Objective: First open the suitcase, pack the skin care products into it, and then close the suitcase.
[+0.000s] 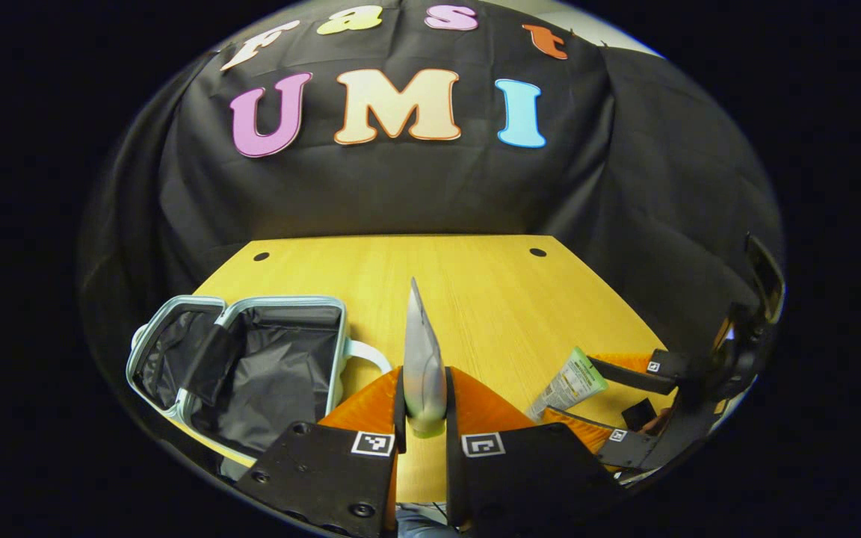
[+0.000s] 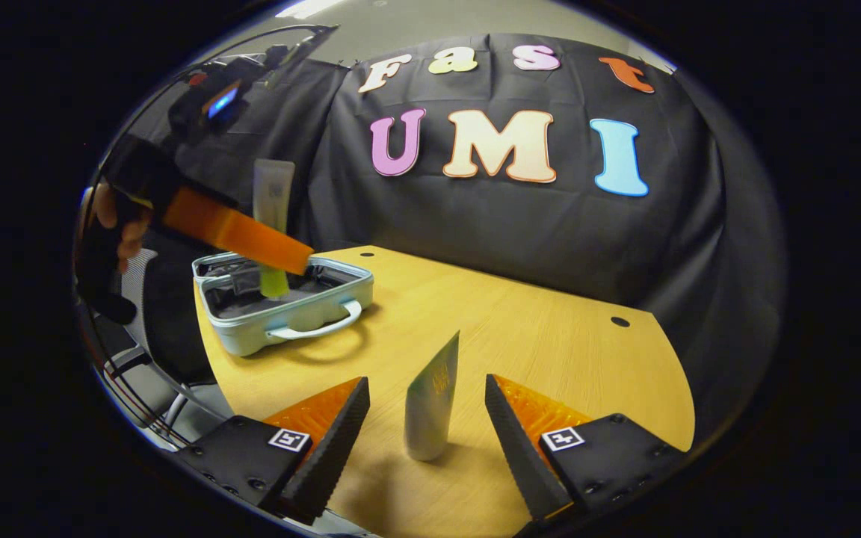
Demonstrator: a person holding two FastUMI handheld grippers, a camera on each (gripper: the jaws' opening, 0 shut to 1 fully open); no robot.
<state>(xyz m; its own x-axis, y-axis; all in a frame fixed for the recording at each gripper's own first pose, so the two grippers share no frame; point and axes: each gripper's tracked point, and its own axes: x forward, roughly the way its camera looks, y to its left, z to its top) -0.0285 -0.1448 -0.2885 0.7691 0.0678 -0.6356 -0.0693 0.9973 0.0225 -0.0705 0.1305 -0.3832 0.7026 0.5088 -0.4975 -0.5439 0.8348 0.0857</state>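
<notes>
Lying open on the left part of the wooden table (image 1: 490,299), the suitcase (image 1: 251,366) shows its dark lining. Just beside it, a pale tube (image 1: 423,366) is pinched upright between the fingers of the left gripper (image 1: 423,426). Further right, a green tube (image 2: 430,403) is seen standing on the table between the spread fingers of the right gripper (image 2: 423,418), not touched by them.

Light fell evenly from overhead, bright on the yellow wooden table (image 2: 535,336). Soft shadows sat under the pale blue open suitcase (image 2: 288,306). Fisheye bending warped and dimmed the edges.
</notes>
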